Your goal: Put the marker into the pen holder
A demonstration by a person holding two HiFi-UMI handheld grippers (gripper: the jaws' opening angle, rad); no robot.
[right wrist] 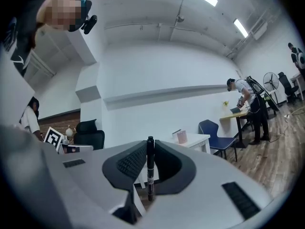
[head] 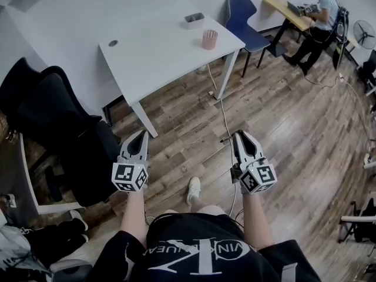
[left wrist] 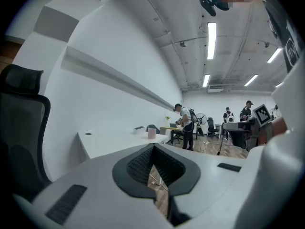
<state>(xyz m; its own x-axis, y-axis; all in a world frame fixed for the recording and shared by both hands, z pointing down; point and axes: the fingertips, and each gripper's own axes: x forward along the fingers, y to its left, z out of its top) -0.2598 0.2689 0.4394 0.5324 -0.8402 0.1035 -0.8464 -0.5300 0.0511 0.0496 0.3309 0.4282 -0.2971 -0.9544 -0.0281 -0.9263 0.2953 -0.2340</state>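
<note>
Between the pads of the right gripper, the marker is pinched upright, seemingly to drop in end-first.
Far beyond the fingertips, the pink pen holder stands on the table; the left gripper is nearly closed and empty.

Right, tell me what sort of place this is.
Probably an open-plan office or lab workspace: a white desk and black office chair on wood flooring, ceiling strip lights, and a person working at another desk.

White "CK" on black shirt
</note>
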